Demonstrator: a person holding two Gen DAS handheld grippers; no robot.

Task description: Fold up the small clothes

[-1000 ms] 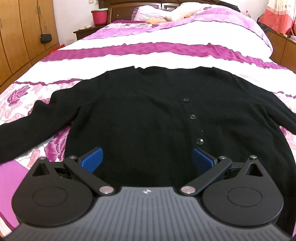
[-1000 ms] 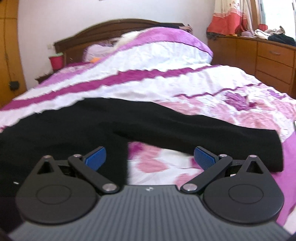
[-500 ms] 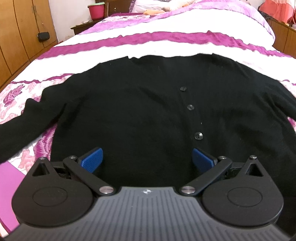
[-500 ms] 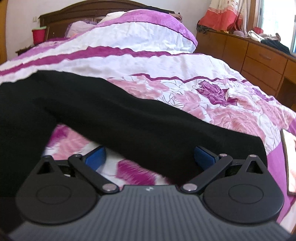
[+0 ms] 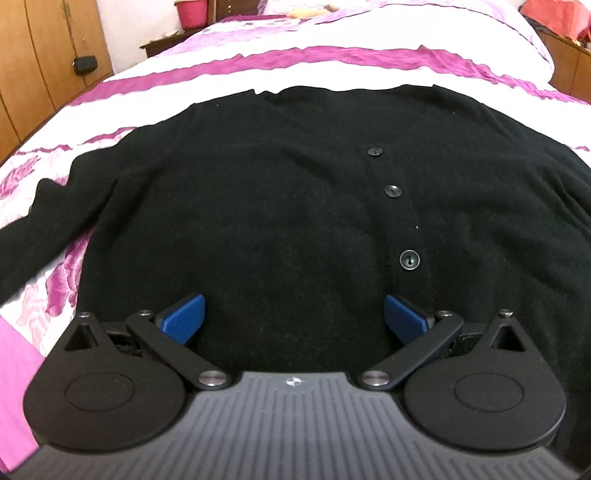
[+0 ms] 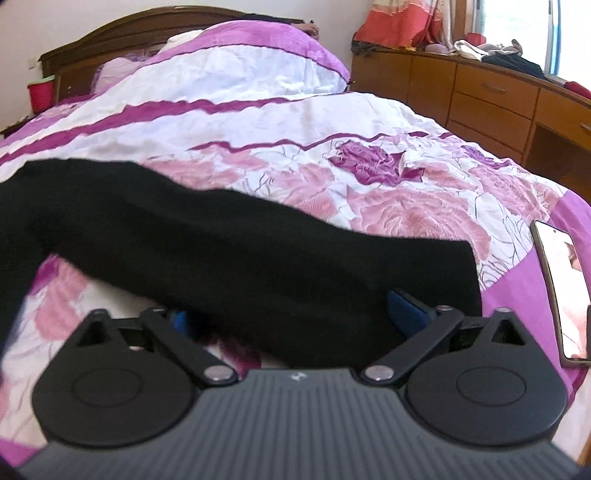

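Lying flat and face up on the bed (image 5: pixel 332 40), the black cardigan (image 5: pixel 277 192) is spread across the flowered pink and purple bedspread (image 6: pixel 369 177), its body toward the foot edge and its neckline toward the headboard (image 6: pixel 110 44). Three dark buttons (image 5: pixel 392 191) run down its front. One sleeve (image 6: pixel 258 258) stretches sideways toward the right edge of the bed, its cuff end near a phone (image 6: pixel 561 288) lying by that edge. The left gripper (image 5: pixel 293 317) hangs over the hem, its jaws spread wide and gripping nothing. The right gripper (image 6: pixel 295 317) is at the sleeve near the cuff; its jaws have just been closing, with the sleeve between them, though wide apart and not visibly pressing the cloth. A wooden dresser (image 6: pixel 480 92) stands beyond the right edge, a red bucket (image 5: pixel 191 13) by the headboard.
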